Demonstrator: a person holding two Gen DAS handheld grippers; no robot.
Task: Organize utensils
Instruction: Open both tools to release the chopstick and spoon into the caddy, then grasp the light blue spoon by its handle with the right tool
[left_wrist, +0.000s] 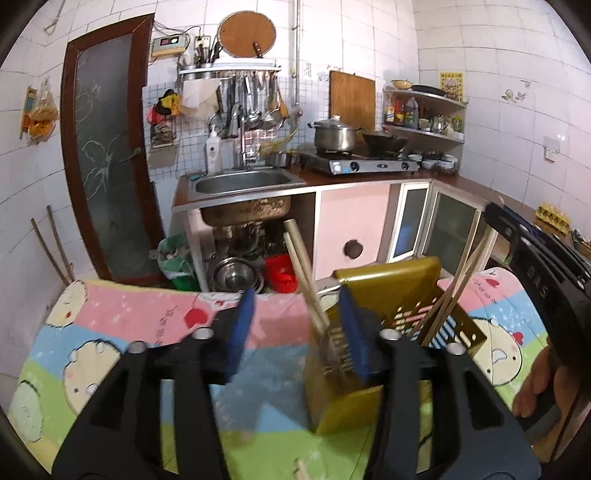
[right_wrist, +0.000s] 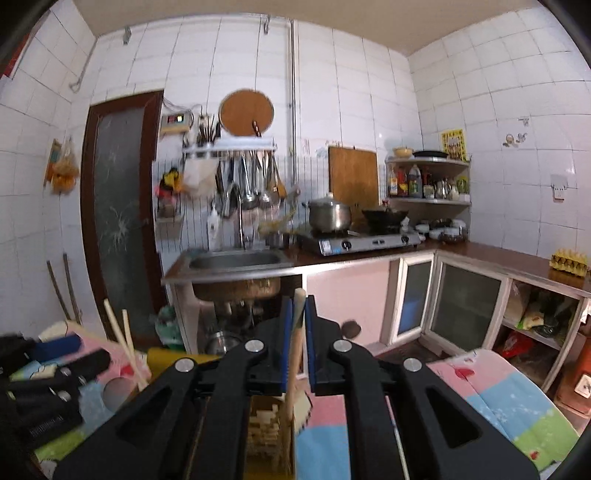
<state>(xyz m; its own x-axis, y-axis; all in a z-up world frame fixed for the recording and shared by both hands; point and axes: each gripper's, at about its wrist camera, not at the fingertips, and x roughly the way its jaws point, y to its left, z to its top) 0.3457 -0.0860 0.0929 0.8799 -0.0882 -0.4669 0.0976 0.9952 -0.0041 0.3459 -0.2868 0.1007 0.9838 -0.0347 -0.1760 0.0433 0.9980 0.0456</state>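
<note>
A gold slotted utensil holder (left_wrist: 391, 280) stands on the cartoon-print cloth (left_wrist: 122, 314). Two wooden chopsticks (left_wrist: 301, 266) lean out of its left compartment, and more chopsticks (left_wrist: 463, 273) stand in its right one. My left gripper (left_wrist: 295, 328) is open just before the holder. Its right pad overlaps the holder's front and the left chopsticks rise in the gap, untouched. My right gripper (right_wrist: 299, 310) is shut on a pale wooden utensil handle (right_wrist: 297, 343), whose lower end reaches into the holder (right_wrist: 264, 417). The left gripper (right_wrist: 55, 354) shows at that view's left edge.
Behind the table are a steel sink (left_wrist: 243, 182), a gas stove with pot and wok (left_wrist: 360, 162), pink cabinets (left_wrist: 351, 229) and a brown door (left_wrist: 107, 155). Bowls and a red basket (left_wrist: 280, 273) lie under the sink. A hand (left_wrist: 535, 387) holds the right gripper's body.
</note>
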